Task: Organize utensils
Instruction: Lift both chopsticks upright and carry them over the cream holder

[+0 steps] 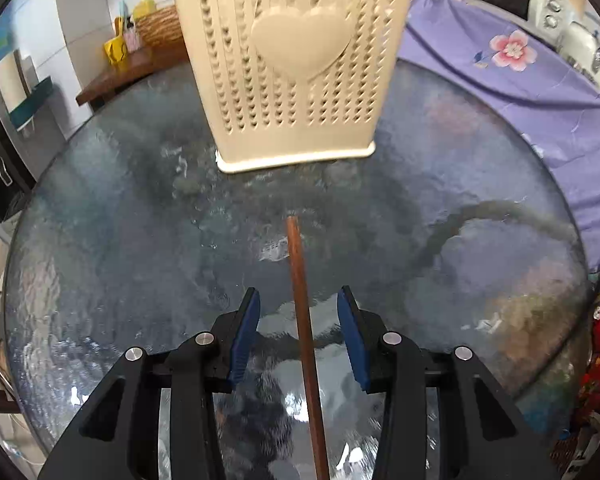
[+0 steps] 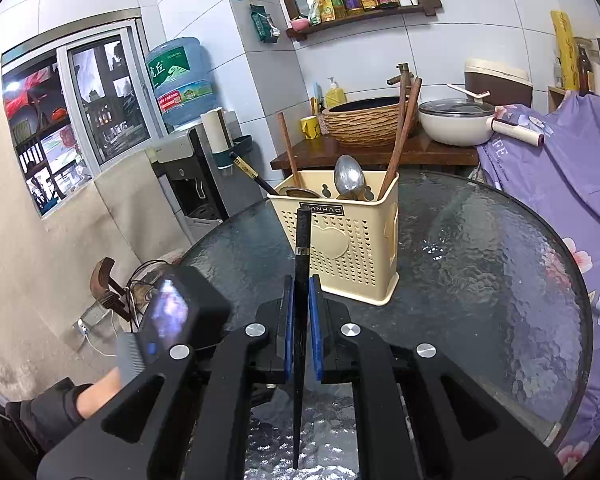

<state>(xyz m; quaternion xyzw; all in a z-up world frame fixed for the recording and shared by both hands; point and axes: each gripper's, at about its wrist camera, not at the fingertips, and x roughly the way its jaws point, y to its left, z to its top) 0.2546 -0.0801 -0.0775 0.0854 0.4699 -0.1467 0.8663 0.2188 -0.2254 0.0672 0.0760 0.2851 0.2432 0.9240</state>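
A cream perforated utensil holder stands on the round glass table. My left gripper is open just above the glass. A brown wooden chopstick runs between its blue pads without touching either, its tip pointing at the holder. My right gripper is shut on a black chopstick, held nearly upright in front of the holder. Inside the holder stand a metal spoon, brown chopsticks and another black chopstick.
A purple flowered cloth covers something at the table's right edge. Behind the table a wooden counter carries a woven basin and a white pot. A water dispenser stands at the left. A person's hand shows at the lower left.
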